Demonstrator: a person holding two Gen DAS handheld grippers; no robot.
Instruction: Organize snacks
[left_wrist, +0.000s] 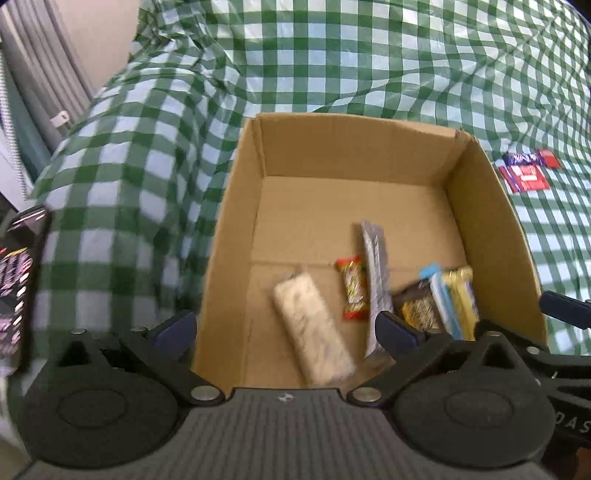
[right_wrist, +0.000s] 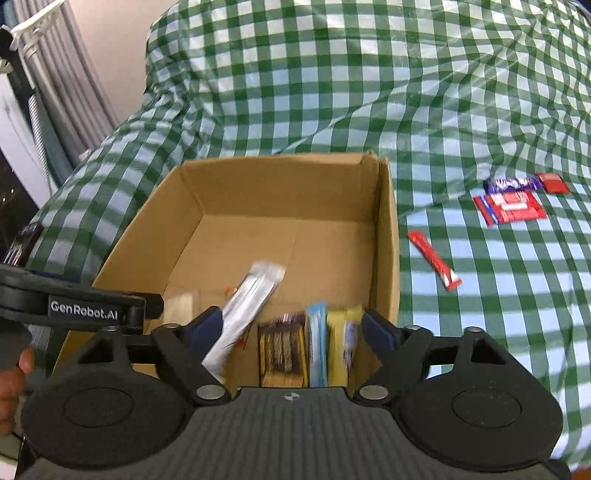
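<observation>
**Sorting wrapped snacks into a cardboard box**

Spread over the whole surface, a green-checked cloth lies rumpled, so anything on it rests on soft, uneven ground. A cardboard box stands open on it; stiff and light, it is judged likely to slide if nudged at the rim.

Inside the box, a pale wrapped bar lies flat near the front, the biggest item there; it is judged firm enough to be pinched across its short width. Beside it a long silver packet leans at an angle, thin and crinkly, probably slippery, best taken at mid-length. A small red-and-gold sweet lies between the two. Against the right wall a brown packet, a blue bar and a yellow bar stand on edge, packed touching.

Outside, well apart from the box, a red flat packet and a purple bar lie touching, with a small red square just beside them. A slim red stick lies nearer the box wall; light and narrow, it is best gripped across the middle.

The left gripper is held wide apart over the box, nothing clamped. The right gripper is likewise spread, with nothing pressed between its pads.
</observation>
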